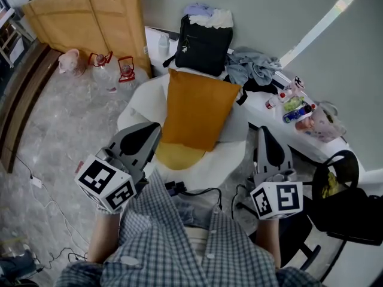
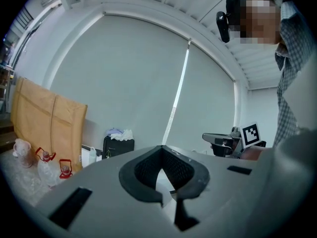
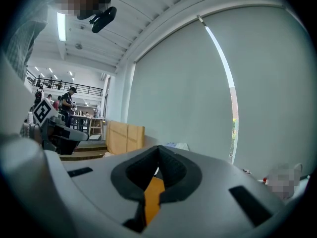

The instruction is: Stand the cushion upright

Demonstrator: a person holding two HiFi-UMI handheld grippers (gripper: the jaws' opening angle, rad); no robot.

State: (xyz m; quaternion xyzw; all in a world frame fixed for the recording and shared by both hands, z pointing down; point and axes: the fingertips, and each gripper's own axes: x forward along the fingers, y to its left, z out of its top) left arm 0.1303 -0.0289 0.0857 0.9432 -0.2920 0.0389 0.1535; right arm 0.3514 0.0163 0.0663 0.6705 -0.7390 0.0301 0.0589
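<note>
Bottom of frame: left gripper [image 1: 151,134] and right gripper [image 1: 264,135], jaws of both fully together, nothing held. They sit either side of the white chair [image 1: 233,154], apparently not touching the cushion.

Centre: orange cushion [image 1: 197,107] on the seat, upright, leaning on the backrest, which is probably its support. Task looks done.

Behind: black bag [image 1: 203,43]. Upper left: cardboard [image 1: 84,17].

The cushion [image 1: 197,109] is matt mustard cloth on a smooth white seat [image 1: 230,151]. The floor [image 1: 60,118] at frame left is glossy marbled stone; matt brown cardboard [image 1: 84,17] stands upper left. The left gripper [image 1: 154,130] and right gripper [image 1: 264,133] are matt grey plastic.
</note>
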